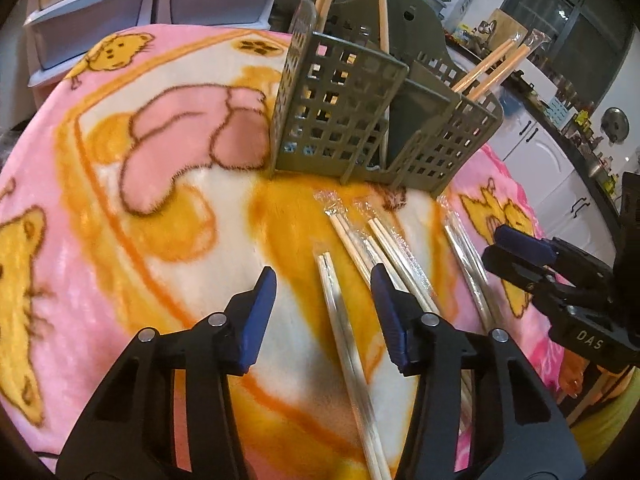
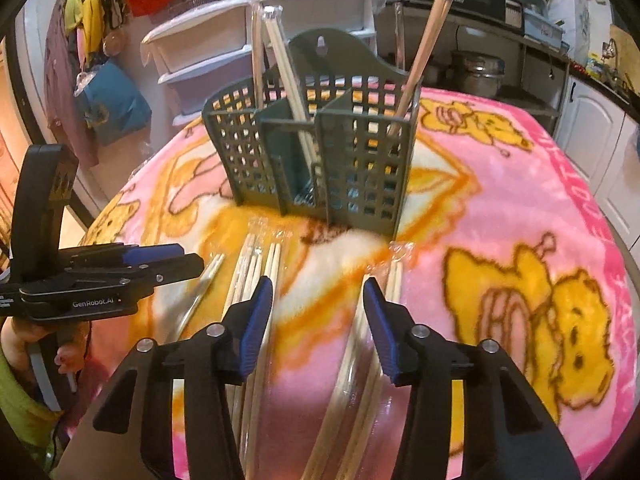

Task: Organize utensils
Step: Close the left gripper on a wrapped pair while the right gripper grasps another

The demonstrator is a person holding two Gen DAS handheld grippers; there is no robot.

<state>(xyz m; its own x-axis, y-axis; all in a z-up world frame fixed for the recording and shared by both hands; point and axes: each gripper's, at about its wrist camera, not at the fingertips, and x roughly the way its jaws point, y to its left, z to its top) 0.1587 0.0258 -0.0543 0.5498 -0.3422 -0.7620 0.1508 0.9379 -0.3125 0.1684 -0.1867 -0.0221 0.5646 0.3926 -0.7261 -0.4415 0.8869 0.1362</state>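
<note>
A grey-green slotted utensil holder (image 1: 344, 112) (image 2: 360, 152) stands on the pink cartoon blanket (image 1: 160, 200), with several chopstick pairs (image 2: 288, 72) upright in its compartments. More plastic-wrapped chopstick pairs lie on the blanket in front of it. One wrapped pair (image 1: 344, 328) lies between the fingers of my left gripper (image 1: 323, 276), which stands open just above it, pads clear of it. My right gripper (image 2: 318, 284) is open too, low over the blanket, with a wrapped pair (image 2: 395, 280) running under its right finger. Each gripper shows in the other's view: right gripper (image 1: 504, 248), left gripper (image 2: 192, 258).
White drawer units (image 1: 92, 12) (image 2: 208, 52) stand behind the table. White cabinets and a crowded counter (image 1: 560, 168) run along the right. A steel pot (image 2: 476, 72) sits on a shelf beyond the holder. A person's hand (image 2: 24, 344) holds the left gripper's handle.
</note>
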